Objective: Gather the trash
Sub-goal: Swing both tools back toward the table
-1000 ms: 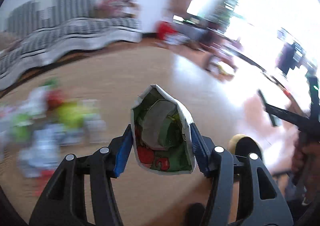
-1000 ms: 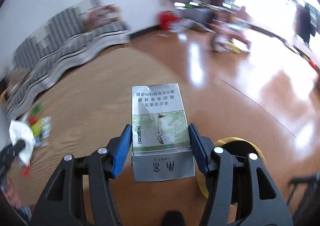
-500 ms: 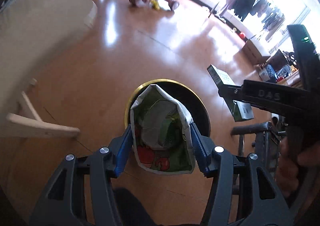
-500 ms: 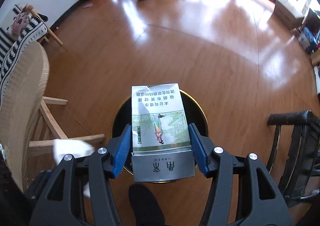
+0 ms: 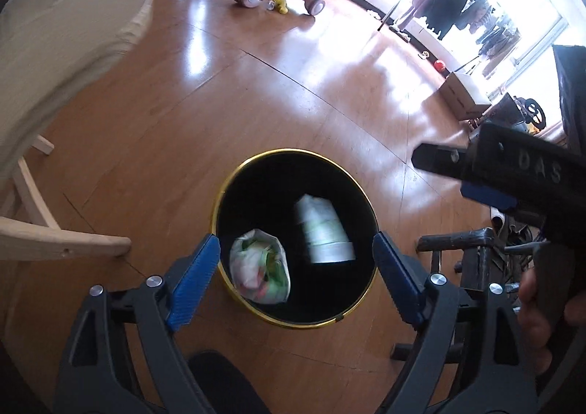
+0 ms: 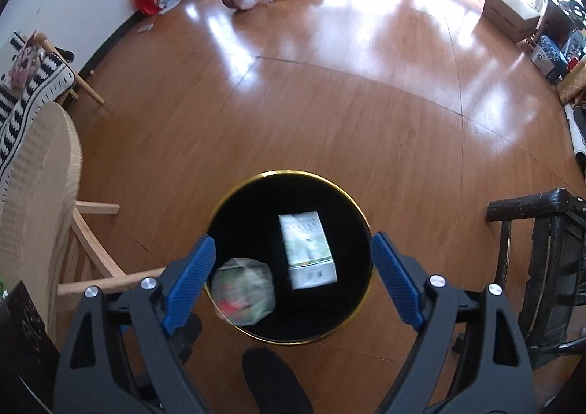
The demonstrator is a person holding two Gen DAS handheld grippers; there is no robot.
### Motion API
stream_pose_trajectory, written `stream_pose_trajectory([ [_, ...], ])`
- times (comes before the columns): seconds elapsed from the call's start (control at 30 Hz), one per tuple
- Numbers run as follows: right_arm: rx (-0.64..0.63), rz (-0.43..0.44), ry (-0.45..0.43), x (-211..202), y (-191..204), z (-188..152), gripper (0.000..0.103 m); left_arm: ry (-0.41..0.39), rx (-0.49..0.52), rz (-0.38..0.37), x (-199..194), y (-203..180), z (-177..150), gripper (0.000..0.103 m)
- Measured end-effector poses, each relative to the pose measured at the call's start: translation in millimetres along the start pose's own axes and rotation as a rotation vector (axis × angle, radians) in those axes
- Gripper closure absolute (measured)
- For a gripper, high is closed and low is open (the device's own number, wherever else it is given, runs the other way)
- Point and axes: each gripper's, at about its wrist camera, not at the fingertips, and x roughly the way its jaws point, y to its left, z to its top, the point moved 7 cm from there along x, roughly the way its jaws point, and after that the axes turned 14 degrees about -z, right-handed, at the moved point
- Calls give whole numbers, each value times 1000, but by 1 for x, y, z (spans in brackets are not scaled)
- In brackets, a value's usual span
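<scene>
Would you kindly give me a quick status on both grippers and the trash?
Left gripper and right gripper: jaws opening, nothing between them. Crumpled green-and-white snack bag and grey-green paper carton blurred inside the black gold-rimmed bin. Nothing in the way.

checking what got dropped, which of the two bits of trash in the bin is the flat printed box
The white and green box, toward the bin's right side. The other piece, a crumpled wrapper with red and green print, sits at the left, rounded and wadded rather than flat.
</scene>
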Motion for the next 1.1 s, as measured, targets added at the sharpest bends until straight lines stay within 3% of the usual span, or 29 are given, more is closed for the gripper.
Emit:
stream_pose_trajectory([
  [0.13, -36, 74, -81, -36, 44, 2, 18, -54, 17, 36, -61, 17, 0, 17],
  [0.23, -116, 176, -163, -83, 109, -6, 18, -119, 13, 102, -140, 41, -6, 15],
  [0.33, -231, 274, -234, -129, 183, -31, 15, -227, 40, 222, -242, 72, -21, 11],
  [0.43, -374, 374, -285, -174, 259, -72, 13, -351, 11, 383, -353, 120, -56, 10],
  [0.63, -614, 568, -309, -245, 385, -173, 13, -516, -179, 636, -513, 220, -155, 10],
  [0.7, -698, 609, -302, -259, 419, -211, 13, -523, -269, 680, -550, 251, -190, 10],
  [0.87, -842, 666, -300, -276, 476, -286, 13, -550, -383, 742, -625, 307, -250, 10],
  [0.97, -898, 694, -302, -281, 498, -312, 13, -523, -413, 749, -639, 336, -269, 10],
  [1.1, -972, 722, -296, -286, 527, -349, 13, -492, -423, 722, -632, 358, -268, 10],
])
